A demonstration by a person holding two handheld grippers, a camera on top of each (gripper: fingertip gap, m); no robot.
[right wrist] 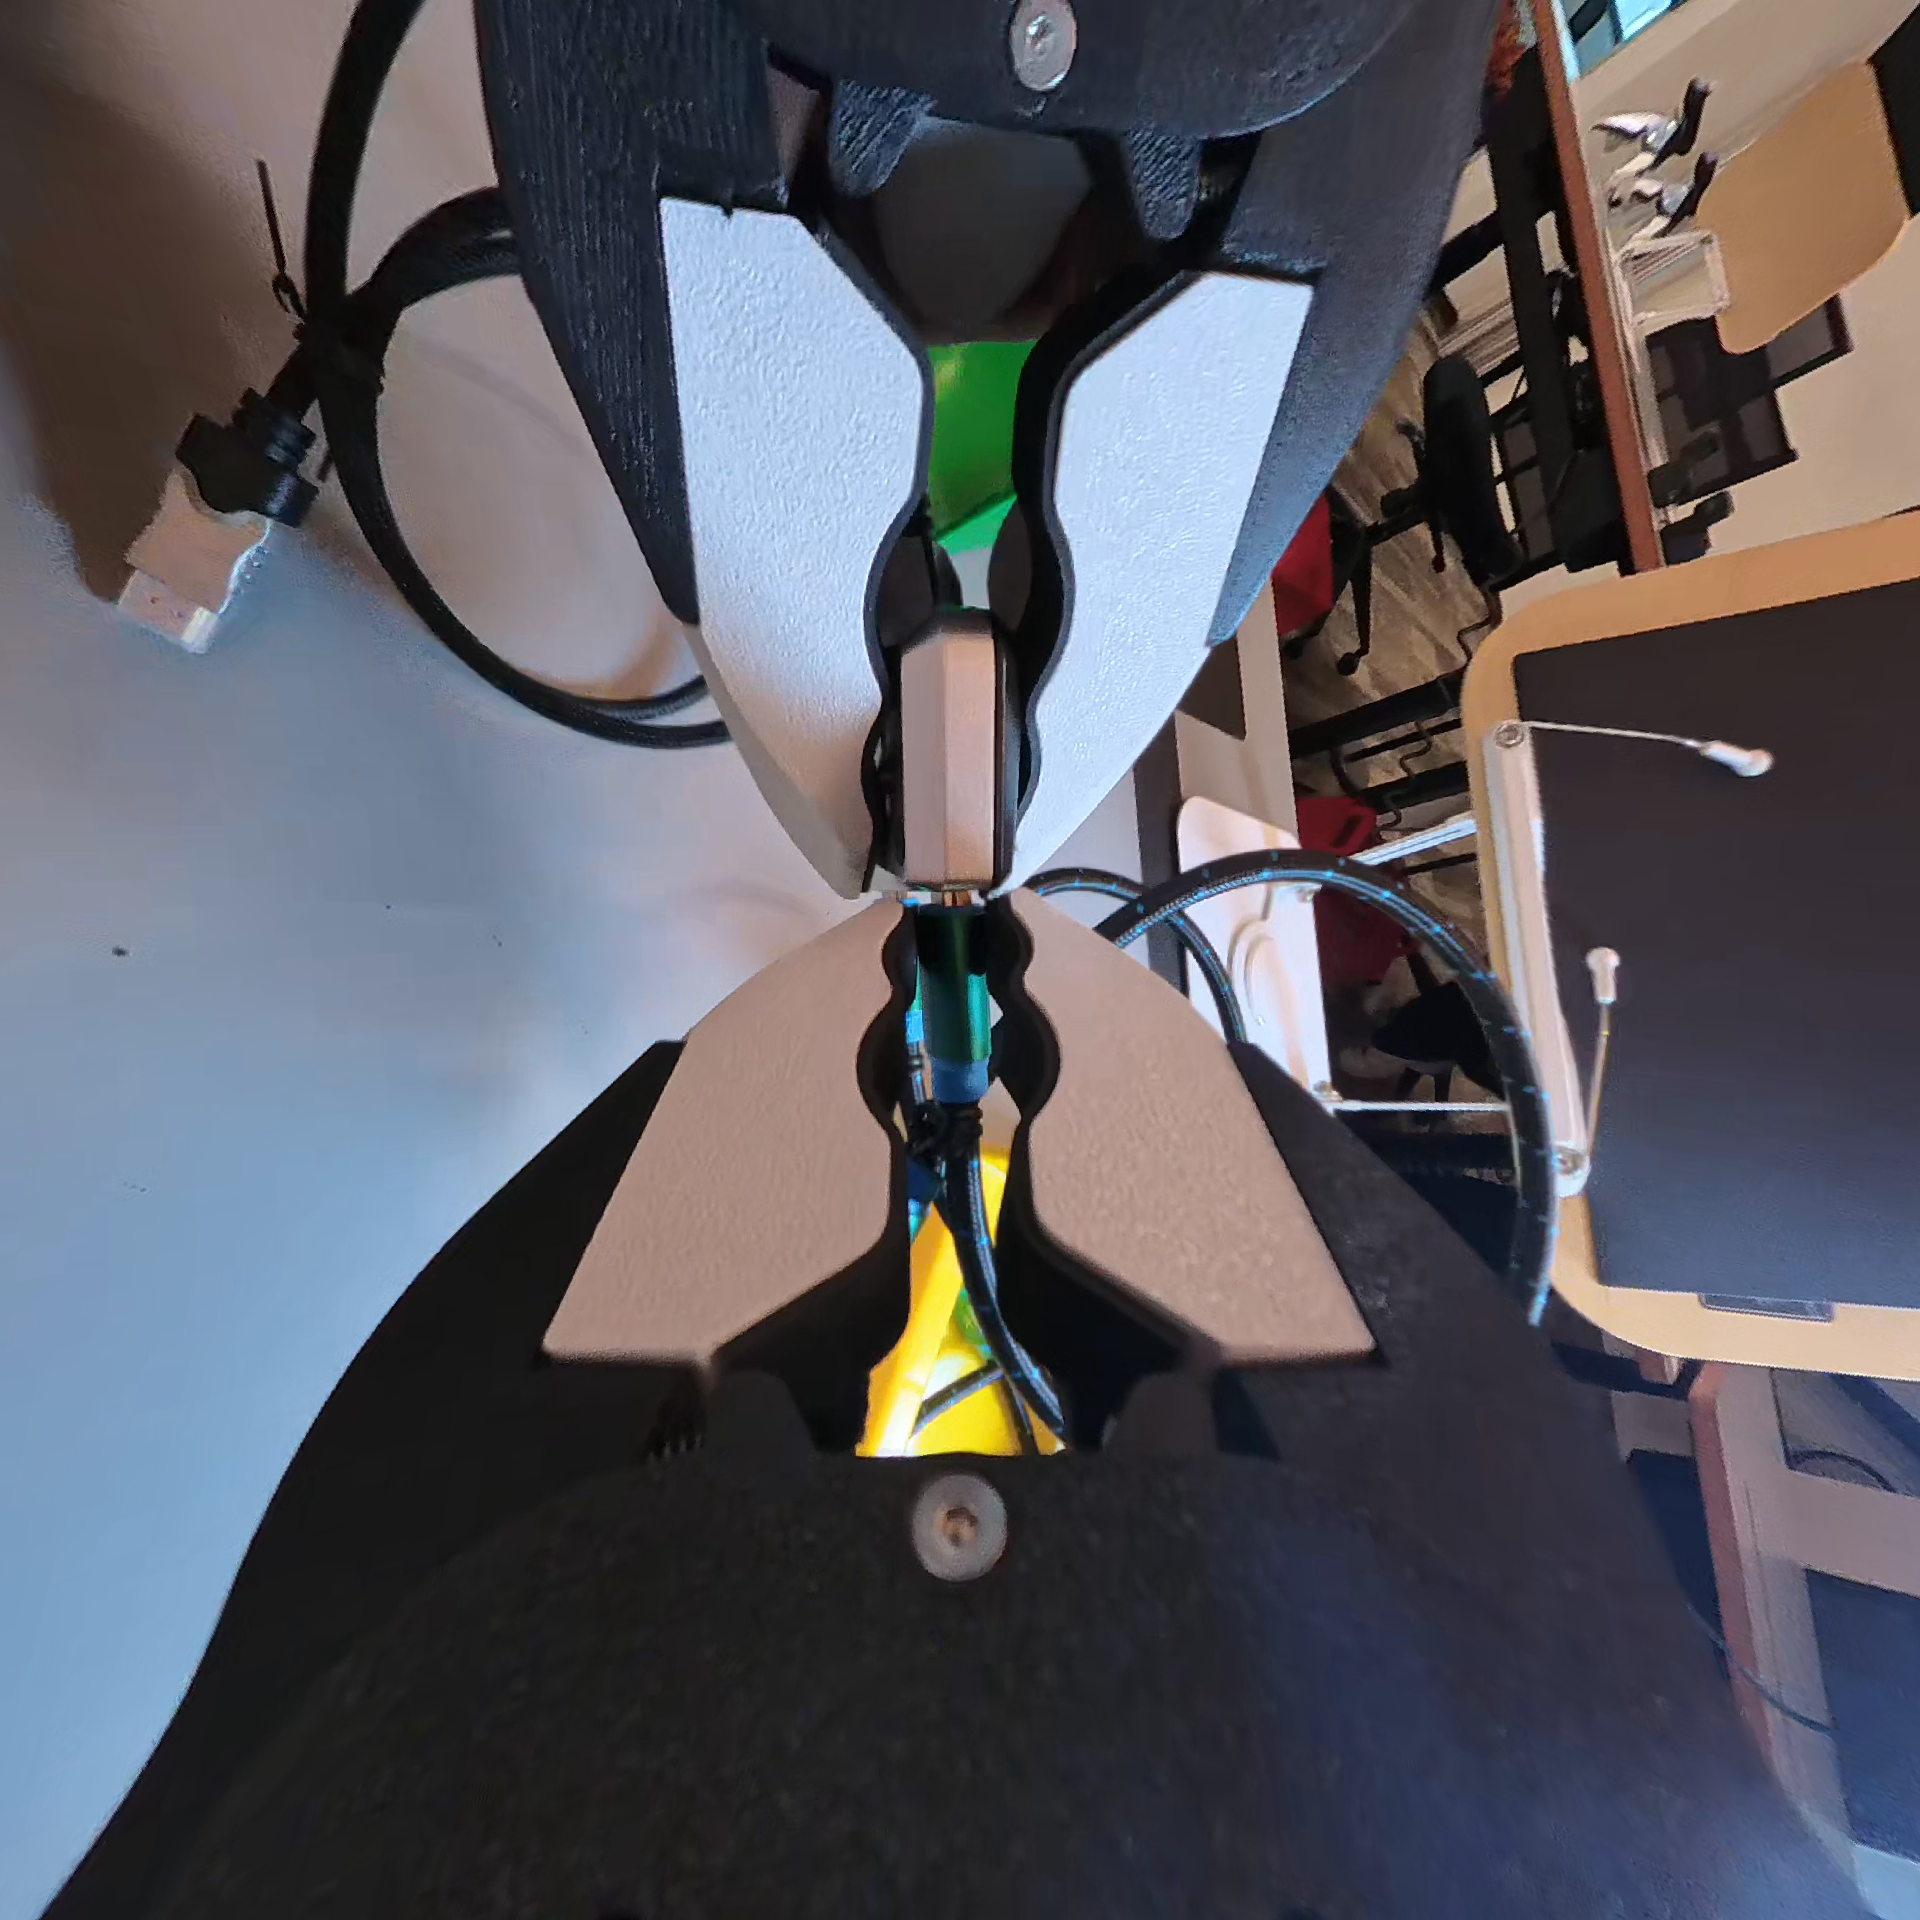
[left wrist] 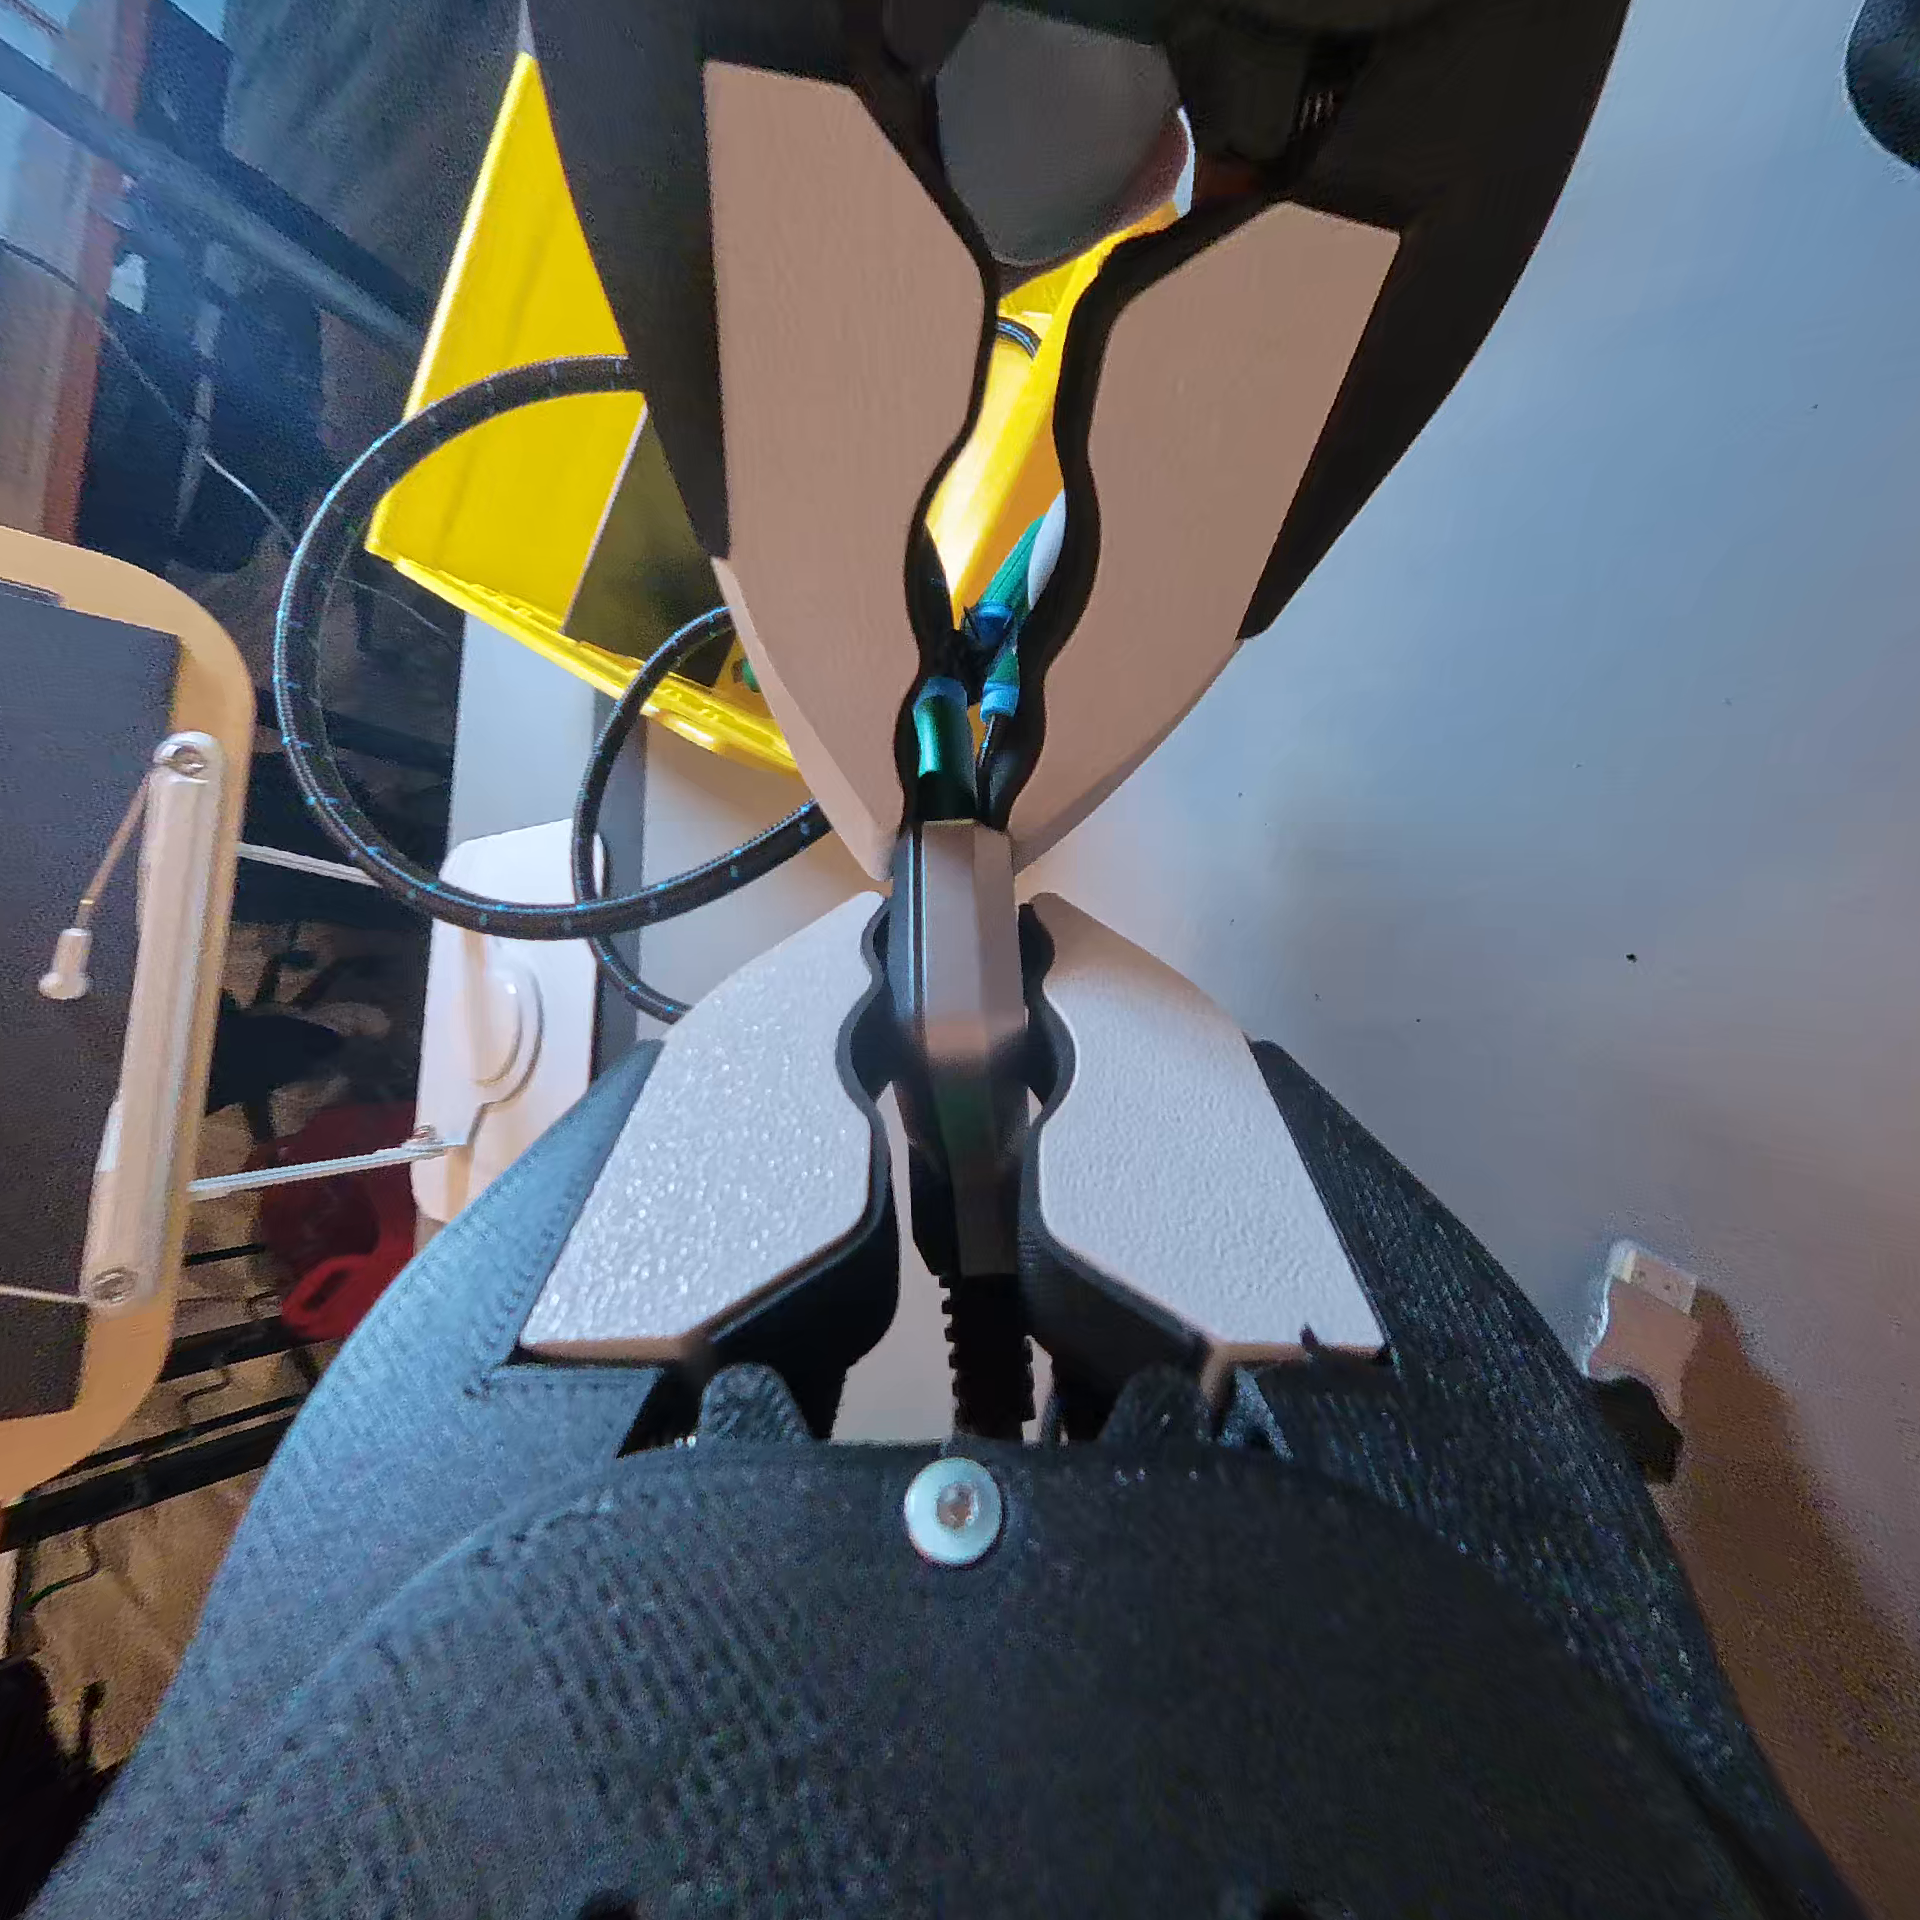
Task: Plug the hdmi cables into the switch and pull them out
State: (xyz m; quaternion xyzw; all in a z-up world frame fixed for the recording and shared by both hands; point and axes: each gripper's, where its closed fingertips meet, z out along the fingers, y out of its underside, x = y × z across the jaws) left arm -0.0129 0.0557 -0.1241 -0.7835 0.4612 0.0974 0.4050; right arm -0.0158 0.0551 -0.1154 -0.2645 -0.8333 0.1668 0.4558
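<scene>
White and bare apart from a few dark specks, the tabletop (left wrist: 1558, 727) carries the whole scene, and past its edge lies a room with a wood-rimmed chair (right wrist: 1704, 935), black desk frames and office chairs on a patterned floor.

Both grippers meet tip to tip above this surface. The left gripper (left wrist: 951, 935) is clamped on a grey metal HDMI plug (left wrist: 961, 997), whose ribbed black strain relief runs back between the fingers (left wrist: 727, 1174) toward the camera. Facing it, the right gripper (right wrist: 940, 940) is closed narrowly around a green connector body (right wrist: 940, 1003) with a blue collar, from which a black braided cable with blue flecks (right wrist: 1496, 997) trails back and loops out over the table edge. In the right wrist view the grey plug's front end sits right against the green part; whether it is seated inside cannot be told.

A yellow bin (left wrist: 520, 416) stands at the far side of the table behind the right gripper. Near the other edge, a second grey HDMI plug (right wrist: 192, 566) lies loose on the surface, attached to a coiled black cable (right wrist: 353, 343) bound with a tie.
</scene>
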